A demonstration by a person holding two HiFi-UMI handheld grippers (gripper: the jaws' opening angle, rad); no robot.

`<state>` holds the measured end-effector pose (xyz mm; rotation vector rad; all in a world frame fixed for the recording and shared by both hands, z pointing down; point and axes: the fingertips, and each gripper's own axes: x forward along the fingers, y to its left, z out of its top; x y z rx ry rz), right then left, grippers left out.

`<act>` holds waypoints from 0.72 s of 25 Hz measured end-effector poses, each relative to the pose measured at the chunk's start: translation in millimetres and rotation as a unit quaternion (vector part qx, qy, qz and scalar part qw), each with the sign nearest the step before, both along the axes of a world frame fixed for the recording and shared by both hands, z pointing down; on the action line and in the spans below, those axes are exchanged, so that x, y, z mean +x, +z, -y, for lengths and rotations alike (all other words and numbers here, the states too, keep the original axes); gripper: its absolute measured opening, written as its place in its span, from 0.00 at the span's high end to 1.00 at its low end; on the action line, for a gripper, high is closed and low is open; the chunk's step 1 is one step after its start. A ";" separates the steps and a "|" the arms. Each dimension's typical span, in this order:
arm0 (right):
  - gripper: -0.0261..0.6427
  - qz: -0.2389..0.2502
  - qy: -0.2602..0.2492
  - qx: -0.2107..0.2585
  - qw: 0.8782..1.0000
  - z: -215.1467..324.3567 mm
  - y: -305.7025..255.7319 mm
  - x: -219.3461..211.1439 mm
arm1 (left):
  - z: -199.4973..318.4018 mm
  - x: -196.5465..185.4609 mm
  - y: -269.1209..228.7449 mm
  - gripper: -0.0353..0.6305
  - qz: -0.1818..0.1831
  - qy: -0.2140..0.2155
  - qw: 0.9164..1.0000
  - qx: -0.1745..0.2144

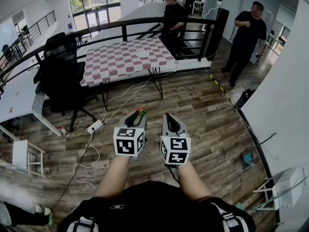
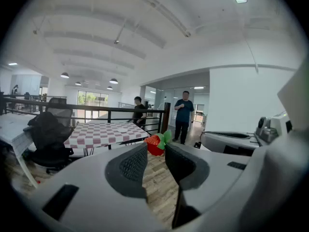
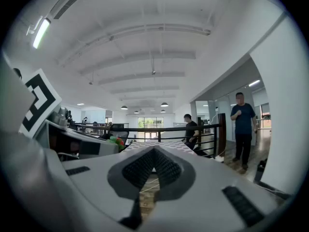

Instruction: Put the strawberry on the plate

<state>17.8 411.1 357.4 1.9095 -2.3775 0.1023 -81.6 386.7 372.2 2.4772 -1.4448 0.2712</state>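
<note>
A red strawberry (image 2: pixel 153 146) with green leaves is pinched at the tips of my left gripper (image 2: pixel 156 152), which is shut on it. In the head view the strawberry (image 1: pixel 140 112) shows at the tip of the left gripper (image 1: pixel 137 116), held over the wooden floor. A small white plate (image 1: pixel 143 54) lies on the red-and-white checkered table (image 1: pixel 116 64) some way ahead; the plate (image 2: pixel 121 130) is also seen in the left gripper view. My right gripper (image 1: pixel 170 119) is beside the left one, and its jaws meet with nothing between them (image 3: pixel 154 152).
A black office chair (image 1: pixel 60 71) stands left of the table. A black railing (image 1: pixel 145 23) runs behind it. Two people (image 1: pixel 173 16) (image 1: pixel 246 37) stand beyond. A white desk (image 1: pixel 19 98) is at the left. Cables and a power strip (image 1: pixel 95 126) lie on the floor.
</note>
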 end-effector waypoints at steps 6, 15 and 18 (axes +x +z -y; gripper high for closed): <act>0.94 0.010 -0.012 -0.015 1.000 2.7 10.5 18.0 | 1.0 22.5 21.7 0.77 0.007 -0.004 1.000 -0.021; 0.94 0.020 -0.016 -0.020 0.999 6.6 12.9 59.1 | 4.2 68.9 30.1 0.77 0.010 -0.005 1.000 -0.024; 0.94 0.021 -0.015 -0.029 0.999 13.0 17.7 66.8 | 8.0 75.2 33.2 0.77 0.017 -0.004 0.999 -0.029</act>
